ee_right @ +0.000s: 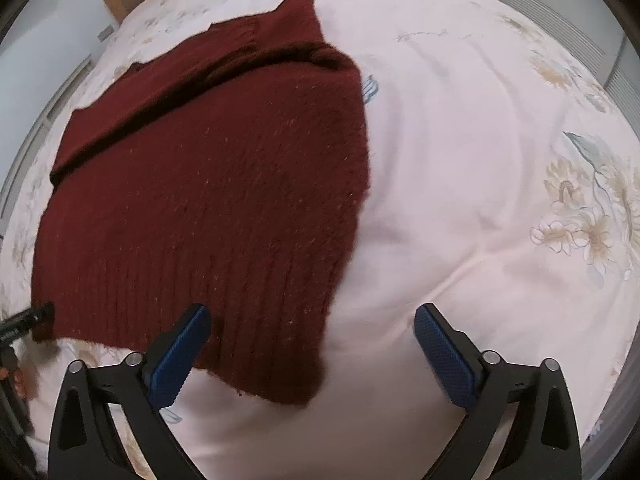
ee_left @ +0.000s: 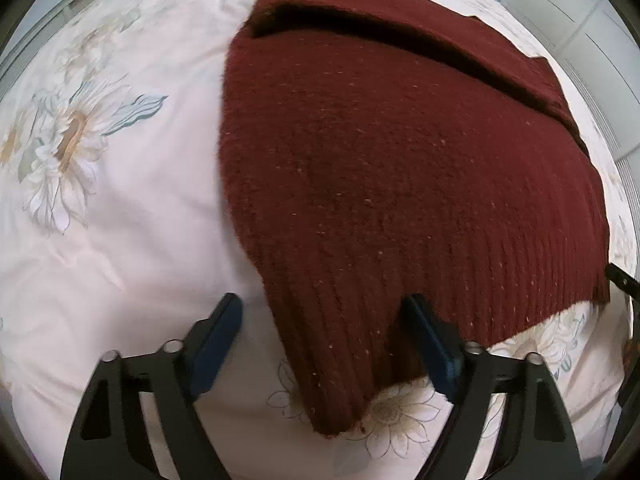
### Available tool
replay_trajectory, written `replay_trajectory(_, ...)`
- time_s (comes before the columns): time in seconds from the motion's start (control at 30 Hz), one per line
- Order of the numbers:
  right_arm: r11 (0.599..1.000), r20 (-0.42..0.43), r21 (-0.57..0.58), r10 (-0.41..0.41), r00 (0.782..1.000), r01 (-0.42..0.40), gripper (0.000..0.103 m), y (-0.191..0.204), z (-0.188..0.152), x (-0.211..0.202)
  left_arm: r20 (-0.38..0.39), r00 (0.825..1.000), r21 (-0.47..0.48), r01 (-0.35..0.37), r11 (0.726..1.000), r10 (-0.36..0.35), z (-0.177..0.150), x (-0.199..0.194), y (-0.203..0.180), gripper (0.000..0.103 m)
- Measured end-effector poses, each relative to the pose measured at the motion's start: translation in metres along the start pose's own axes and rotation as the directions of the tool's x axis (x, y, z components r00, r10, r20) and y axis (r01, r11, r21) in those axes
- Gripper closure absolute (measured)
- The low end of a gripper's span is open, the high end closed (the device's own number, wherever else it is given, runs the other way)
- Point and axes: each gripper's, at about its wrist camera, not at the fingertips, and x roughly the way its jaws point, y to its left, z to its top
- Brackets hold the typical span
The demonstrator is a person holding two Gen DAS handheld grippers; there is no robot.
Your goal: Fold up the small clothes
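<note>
Sweater [ee_left: 380, 168] lies flat on bed cover [ee_left: 120, 208], sleeves folded across its far part. Hem faces near edge of bed. Left gripper [ee_left: 326, 334] straddles hem's left corner, corner between open jaws, pads not pressing. Right gripper [ee_right: 312, 340] straddles hem's right corner, jaws wide apart. Headboard [ee_right: 120, 0] at far edge, behind sweater.

The left wrist view is taken from close above the bed cover [ee_left: 120, 200], angled steeply down — its left gripper [ee_left: 324, 320] framed at 6 o'clock over the sweater [ee_left: 380, 180] hem's left corner. The right wrist view is set likewise over the right corner. The sweater [ee_right: 200, 180] is shared by both — seen from opposite ends of its hem.
</note>
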Motion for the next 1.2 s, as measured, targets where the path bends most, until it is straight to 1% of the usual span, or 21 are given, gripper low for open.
replay_trajectory(0.03,1.0,-0.007,-0.009,-0.005,1.0,0.005,0.012,0.002,0.0,0.002,0.002,1.0,-0.002,0.017,1.0,-0.017,0.0,-0.001,-0.001,0.038)
replay_trajectory(0.07,1.0,-0.019,-0.015,-0.005,1.0,0.005,0.022,0.003,0.0,0.004,0.003,0.999,-0.007,0.032,0.999,-0.032,0.001,-0.002,-0.002,0.044)
replay_trajectory(0.1,1.0,-0.029,-0.011,-0.001,1.0,0.001,0.028,0.003,0.0,0.007,0.004,0.999,-0.011,0.039,0.999,-0.039,0.0,0.0,-0.002,0.051)
replay_trajectory(0.13,1.0,-0.041,-0.004,0.005,0.999,-0.005,0.036,0.003,0.0,0.009,0.001,0.999,-0.013,0.047,0.999,-0.047,0.001,0.0,-0.003,0.054)
replay_trajectory(0.17,1.0,-0.056,0.008,0.013,0.998,-0.013,0.047,0.003,0.0,0.011,-0.003,0.998,-0.013,0.058,0.998,-0.058,0.002,0.0,-0.003,0.064)
replay_trajectory(0.2,1.0,-0.062,0.01,0.014,0.998,-0.013,0.055,0.004,0.001,0.011,-0.004,0.998,-0.011,0.07,0.997,-0.07,0.003,0.0,-0.004,0.075)
replay_trajectory(0.23,1.0,-0.071,0.009,0.026,0.997,-0.025,0.077,0.006,0.002,0.01,-0.007,0.996,-0.011,0.084,0.996,-0.084,0.004,0.0,-0.006,0.08)
replay_trajectory(0.27,0.998,-0.078,0.012,0.055,0.995,-0.054,0.089,0.007,0.003,0.009,-0.015,0.994,-0.016,0.111,0.994,-0.111,0.005,-0.001,-0.007,0.087)
replay_trajectory(0.3,0.997,-0.082,0.015,0.083,0.993,-0.082,0.09,0.009,0.004,0.007,-0.019,0.992,-0.019,0.124,0.992,-0.124,0.005,-0.002,-0.008,0.089)
replay_trajectory(0.33,0.996,-0.084,0.011,0.088,0.993,-0.087,0.09,0.01,0.005,0.005,-0.021,0.991,-0.023,0.135,0.991,-0.135,0.005,-0.001,-0.008,0.091)
replay_trajectory(0.4,0.996,-0.073,-0.032,0.08,0.994,-0.083,0.09,0.016,0.01,-0.004,-0.011,0.988,-0.032,0.156,0.987,-0.156,0.014,-0.006,-0.007,0.093)
replay_trajectory(0.47,0.994,-0.066,-0.037,0.102,0.993,-0.104,0.09,0.016,0.016,-0.013,0.011,0.982,-0.056,0.187,0.981,-0.187,0.019,-0.014,-0.005,0.093)
replay_trajectory(0.53,0.991,-0.041,-0.026,0.129,0.991,-0.13,0.091,0.015,0.025,-0.027,0.024,0.98,-0.059,0.198,0.978,-0.197,0.021,-0.023,-0.002,0.093)
replay_trajectory(0.6,0.991,-0.011,-0.031,0.126,0.992,-0.127,0.091,0.015,0.034,-0.038,0.05,0.975,-0.063,0.219,0.974,-0.217,0.027,-0.035,0.001,0.093)
replay_trajectory(0.7,0.987,0.04,-0.019,0.159,0.986,-0.158,0.091,0.014,0.049,-0.054,0.082,0.963,-0.084,0.264,0.961,-0.257,0.034,-0.051,0.008,0.093)
replay_trajectory(0.83,0.985,0.115,-0.004,0.174,0.978,-0.174,0.091,0.013,0.074,-0.072,0.129,0.949,-0.109,0.302,0.947,-0.287,0.057,-0.069,0.019,0.093)
replay_trajectory(0.9,0.982,0.152,0.008,0.185,0.971,-0.188,0.091,0.013,0.091,-0.078,0.158,0.933,-0.125,0.345,0.93,-0.325,0.076,-0.077,0.02,0.093)
replay_trajectory(0.93,0.981,0.168,0.012,0.19,0.967,-0.195,0.091,0.013,0.098,-0.081,0.18,0.926,-0.128,0.356,0.926,-0.332,0.088,-0.084,0.021,0.093)
replay_trajectory(1.03,0.977,0.222,0.024,0.2,0.955,-0.21,0.092,0.017,0.126,-0.087,0.228,0.922,-0.111,0.344,0.933,-0.313,0.11,-0.107,0.034,0.093)
replay_trajectory(1.1,0.976,0.252,0.031,0.202,0.946,-0.217,0.092,0.023,0.147,-0.088,0.255,0.917,-0.103,0.34,0.935,-0.305,0.132,-0.115,0.033,0.093)
replay_trajectory(1.2,0.975,0.289,0.034,0.2,0.936,-0.219,0.092,0.027,0.179,-0.091,0.285,0.92,-0.09,0.304,0.948,-0.268,0.164,-0.122,0.032,0.093)
